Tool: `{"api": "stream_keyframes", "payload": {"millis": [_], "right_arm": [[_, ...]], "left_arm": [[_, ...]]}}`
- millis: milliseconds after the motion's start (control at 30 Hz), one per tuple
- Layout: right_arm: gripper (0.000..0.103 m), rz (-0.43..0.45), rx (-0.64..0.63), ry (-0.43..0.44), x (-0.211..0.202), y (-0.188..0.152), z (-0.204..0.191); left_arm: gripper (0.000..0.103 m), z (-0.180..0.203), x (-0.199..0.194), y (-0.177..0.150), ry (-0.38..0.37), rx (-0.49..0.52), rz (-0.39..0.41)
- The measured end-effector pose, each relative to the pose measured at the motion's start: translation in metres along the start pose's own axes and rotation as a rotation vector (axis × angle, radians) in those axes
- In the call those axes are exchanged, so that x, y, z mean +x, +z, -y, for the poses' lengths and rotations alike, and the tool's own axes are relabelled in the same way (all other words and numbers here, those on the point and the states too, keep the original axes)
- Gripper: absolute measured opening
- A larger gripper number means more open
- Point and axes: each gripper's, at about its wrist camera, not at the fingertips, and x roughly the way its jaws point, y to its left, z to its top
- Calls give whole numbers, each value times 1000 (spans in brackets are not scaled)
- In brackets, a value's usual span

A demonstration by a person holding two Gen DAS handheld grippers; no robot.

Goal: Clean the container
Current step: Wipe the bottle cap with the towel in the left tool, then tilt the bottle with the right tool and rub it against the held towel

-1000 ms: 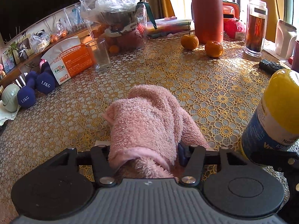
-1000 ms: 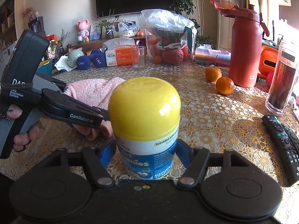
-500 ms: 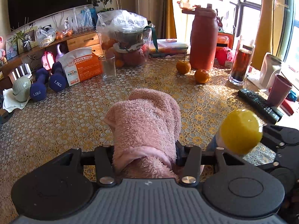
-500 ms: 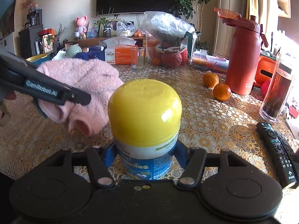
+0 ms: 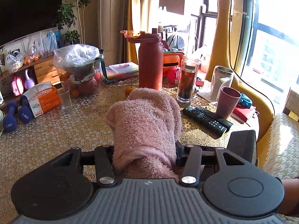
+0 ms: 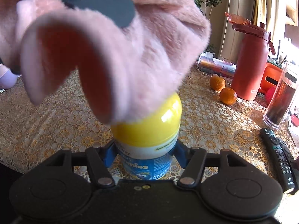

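Left gripper (image 5: 144,147) pinching pink towel (image 5: 145,119); right gripper (image 6: 147,155) clamping yellow-capped container (image 6: 149,128) — towel-on-cap contact visible in right view only.

- Red water bottle (image 5: 150,63) stands far ahead.
- Two oranges (image 6: 222,87) lie ahead, right.
- Black remotes (image 5: 206,118) lie right.
- Blue dumbbells (image 5: 15,114) sit far left.
- Empty glass (image 5: 65,99) stands ahead, left.
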Motion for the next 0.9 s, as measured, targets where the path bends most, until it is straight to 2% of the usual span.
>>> {"api": "stream_keyframes", "payload": {"millis": [100, 200, 300, 633, 833, 900], "right_arm": [[62, 0, -12, 11, 0, 0, -3], [62, 2, -17, 10, 2, 1, -5], [62, 4, -17, 15, 2, 1, -5], [64, 16, -6, 31, -11, -3, 0], [70, 65, -29, 60, -32, 8, 8], [75, 89, -43, 71, -42, 12, 10]], "left_arm": [[49, -6, 17, -13, 58, 1, -46], [49, -18, 16, -15, 65, -31, -38], [49, -28, 15, -16, 109, -35, -45], [49, -58, 34, -47, 213, -41, -138], [49, -67, 25, -66, 197, -79, -151], [49, -64, 18, -68, 177, -88, -142]]}}
